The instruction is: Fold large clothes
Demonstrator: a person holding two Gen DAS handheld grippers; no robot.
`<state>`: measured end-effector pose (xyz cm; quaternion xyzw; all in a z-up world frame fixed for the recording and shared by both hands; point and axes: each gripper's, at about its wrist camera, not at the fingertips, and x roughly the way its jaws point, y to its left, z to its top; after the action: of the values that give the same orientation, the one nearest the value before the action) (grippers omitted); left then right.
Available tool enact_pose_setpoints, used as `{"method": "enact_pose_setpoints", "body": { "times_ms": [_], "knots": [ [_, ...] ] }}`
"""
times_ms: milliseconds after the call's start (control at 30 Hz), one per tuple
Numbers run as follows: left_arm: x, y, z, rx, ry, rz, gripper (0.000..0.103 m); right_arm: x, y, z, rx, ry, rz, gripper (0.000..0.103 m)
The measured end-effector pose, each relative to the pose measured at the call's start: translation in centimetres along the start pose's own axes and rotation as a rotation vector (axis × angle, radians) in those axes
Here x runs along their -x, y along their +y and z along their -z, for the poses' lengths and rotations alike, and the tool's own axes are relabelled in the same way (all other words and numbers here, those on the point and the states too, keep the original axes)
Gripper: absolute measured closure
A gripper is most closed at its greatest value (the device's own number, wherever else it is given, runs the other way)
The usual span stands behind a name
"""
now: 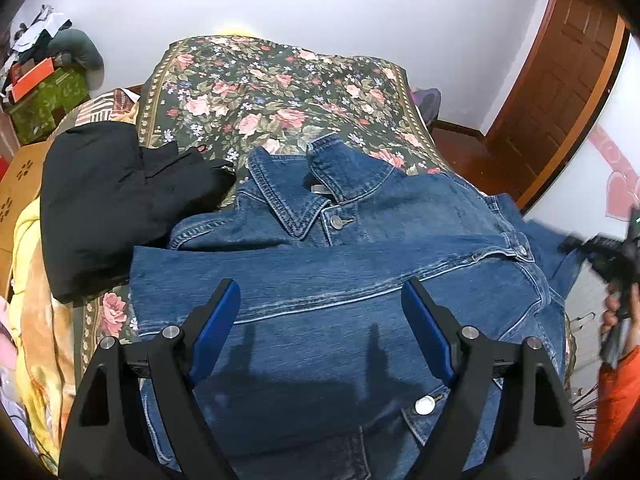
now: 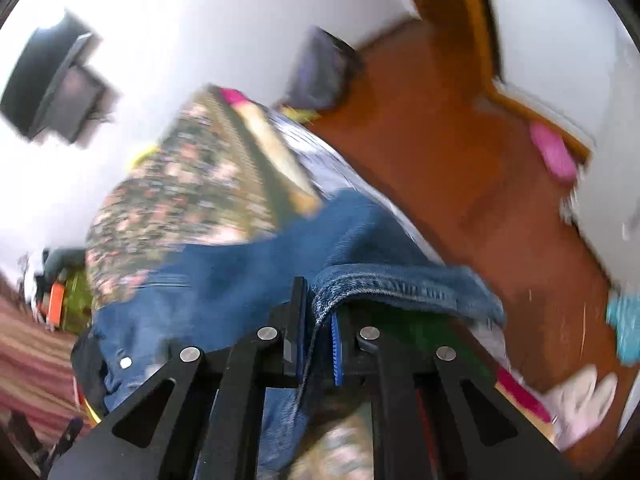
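Observation:
A blue denim jacket [image 1: 340, 280] lies front-up on a floral bedspread [image 1: 276, 92], collar toward the far wall, with one sleeve folded across its chest. My left gripper [image 1: 320, 304] hovers over the jacket's lower half, open, its blue pads wide apart and nothing between them. In the right wrist view, which is blurred, my right gripper [image 2: 318, 320] is shut on a thick seamed edge of the denim jacket [image 2: 400, 284], and the cloth stretches from it down to the bed. The right gripper [image 1: 612, 264] also shows at the right edge of the left wrist view, held by a hand.
A black garment [image 1: 116, 204] lies on the bed left of the jacket. Yellow and orange blankets [image 1: 36, 300] pile at the left edge. Boxes and clutter [image 1: 40, 92] stand at the far left. A wooden door [image 1: 560, 92] and brown floor [image 2: 500, 200] are to the right.

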<state>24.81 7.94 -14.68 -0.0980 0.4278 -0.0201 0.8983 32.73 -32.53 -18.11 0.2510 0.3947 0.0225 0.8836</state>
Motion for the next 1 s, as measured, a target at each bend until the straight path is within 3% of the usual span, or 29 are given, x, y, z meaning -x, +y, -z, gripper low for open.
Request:
{"method": "enact_pose_setpoints", "body": {
  "times_ms": [200,300,400,500,567,833,900,1000],
  "knots": [
    [1.3,0.9,0.4,0.013,-0.038,0.022,0.021,5.1,10.0,1.6,0.283,-0.048,-0.195,0.095],
    [1.9,1.3,0.6,0.019,-0.052,0.030,0.021,5.0,14.5,5.1,0.446,0.001,-0.247,0.095],
    [2.3,1.8,0.9,0.028,-0.054,0.039,0.021,2.6,17.0,8.6,0.543,0.099,-0.236,0.095],
    [2.6,2.4,1.4,0.044,-0.053,0.052,0.021,-1.5,17.3,12.0,0.556,0.245,-0.190,0.095],
    [2.9,2.7,1.8,0.052,-0.055,0.056,0.021,-3.4,17.0,13.5,0.557,0.297,-0.140,0.094],
    [3.0,3.0,2.2,0.072,-0.056,0.051,0.021,-1.6,16.7,12.6,0.529,0.304,-0.136,0.088],
    [3.0,2.8,2.2,0.063,-0.059,0.041,0.021,-0.8,16.5,12.4,0.530,0.290,-0.141,0.082],
    [2.9,1.9,2.0,0.039,-0.060,0.035,0.021,0.9,16.0,11.9,0.525,0.226,-0.130,0.063]
  ]
}}
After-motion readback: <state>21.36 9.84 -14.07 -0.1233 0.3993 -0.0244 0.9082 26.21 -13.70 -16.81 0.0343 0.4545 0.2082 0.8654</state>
